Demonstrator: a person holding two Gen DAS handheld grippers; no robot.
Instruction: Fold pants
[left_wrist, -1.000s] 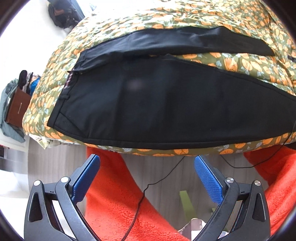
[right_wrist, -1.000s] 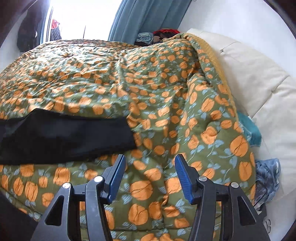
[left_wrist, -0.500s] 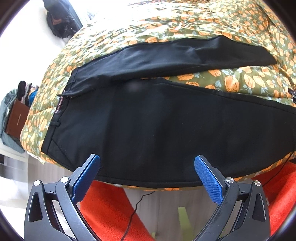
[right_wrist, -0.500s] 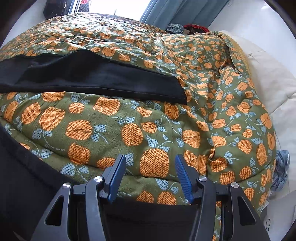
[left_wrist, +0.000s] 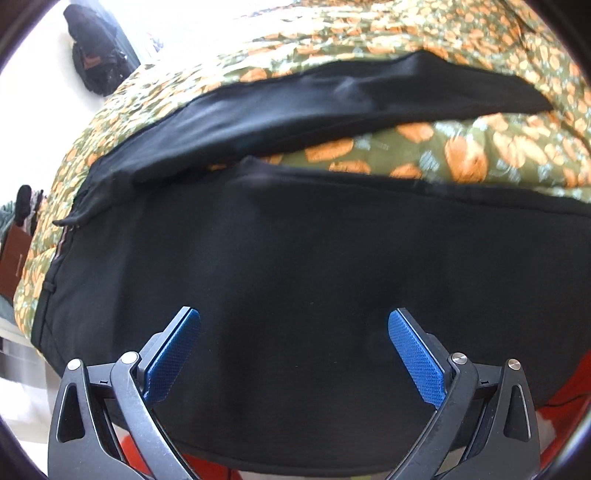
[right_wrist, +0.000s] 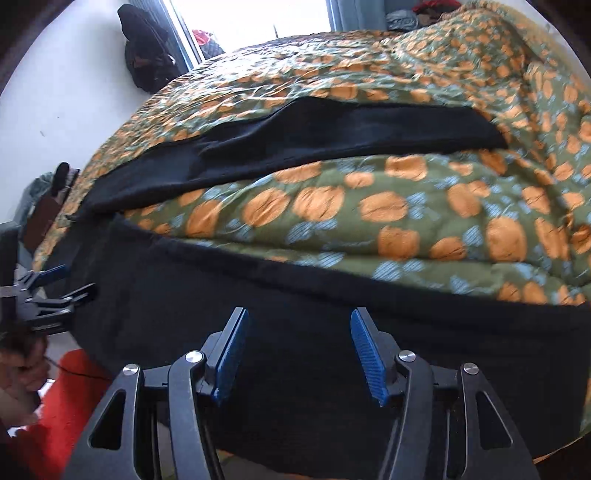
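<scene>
Black pants (left_wrist: 295, 258) lie spread on a bed, legs apart, waistband at the left. The near leg hangs over the bed's front edge; the far leg (left_wrist: 351, 99) lies further back. My left gripper (left_wrist: 293, 325) is open and empty, close over the near leg near the seat. My right gripper (right_wrist: 299, 325) is open and empty over the near leg (right_wrist: 332, 314) further toward the hem. The far leg (right_wrist: 332, 133) shows behind. The left gripper (right_wrist: 55, 284) also appears at the left edge of the right wrist view.
The pants lie on a green quilt with orange pumpkins (right_wrist: 369, 206). An orange fleece (right_wrist: 62, 406) lies on the floor below the bed's front edge. A dark bag (right_wrist: 147, 55) hangs on the far wall. A brown box (left_wrist: 11, 254) stands at the left.
Both grippers have moved in toward the near pant leg, which now fills the lower view. The right gripper has swung left from the quilt's pillow end. Both stay open.
</scene>
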